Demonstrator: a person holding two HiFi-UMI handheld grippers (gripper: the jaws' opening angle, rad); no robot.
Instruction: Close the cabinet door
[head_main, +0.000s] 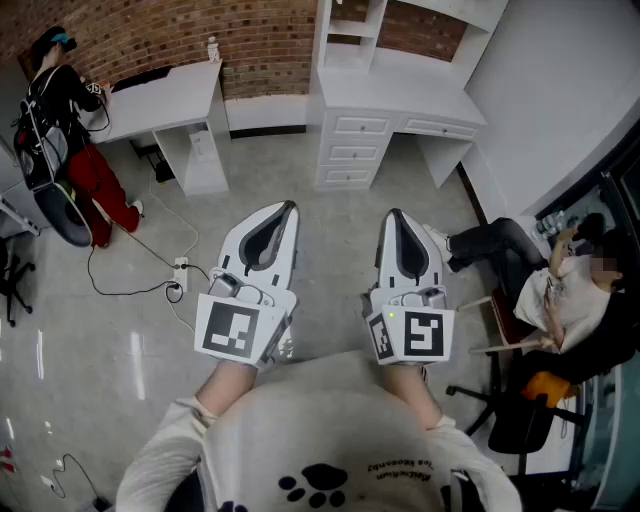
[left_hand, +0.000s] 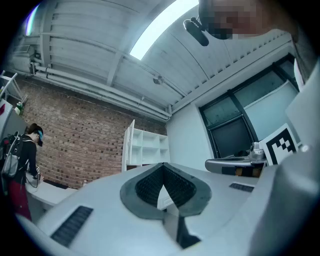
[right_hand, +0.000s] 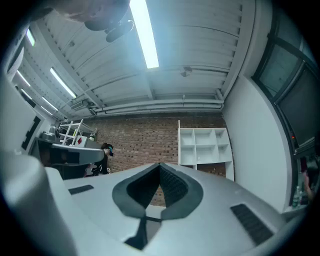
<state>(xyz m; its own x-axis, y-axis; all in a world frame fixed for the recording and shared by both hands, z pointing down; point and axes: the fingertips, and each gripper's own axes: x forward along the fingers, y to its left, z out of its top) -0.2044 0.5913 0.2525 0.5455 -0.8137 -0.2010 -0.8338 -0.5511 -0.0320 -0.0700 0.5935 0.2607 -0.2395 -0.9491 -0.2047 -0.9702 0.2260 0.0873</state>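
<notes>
The left tool (head_main: 290, 205) is clenched: in the left gripper view its dark ribbed pads (left_hand: 150, 185) meet at the tip with nothing between them. The right tool (head_main: 395, 213) is clenched too, pads (right_hand: 172, 187) together and empty. Neither touches anything.

Below them lies a glossy grey floor (head_main: 80, 340) with a power strip (head_main: 180, 270) and its black cable. A brick wall (head_main: 250, 40) closes the far side of the room. Against it stands the white cabinet (head_main: 350, 150), with drawers below, a worktop (head_main: 400, 95) at mid height and open shelves above, well apart from both tools. The cabinet door (left_hand: 129, 147) appears to be the narrow white panel swung out at the left edge of the shelves, though it is small and hard to make out. Left of the cabinet a second white worktop (head_main: 170, 95) runs along the wall, and a person (head_main: 70, 130) stands at its end. Another person (head_main: 560, 290) sits at the right by a dark window.

Both tools are held side by side in front of the wearer's chest, pointing ahead toward the cabinet and tipped slightly upward, on arms in pale sleeves (head_main: 180, 440).
</notes>
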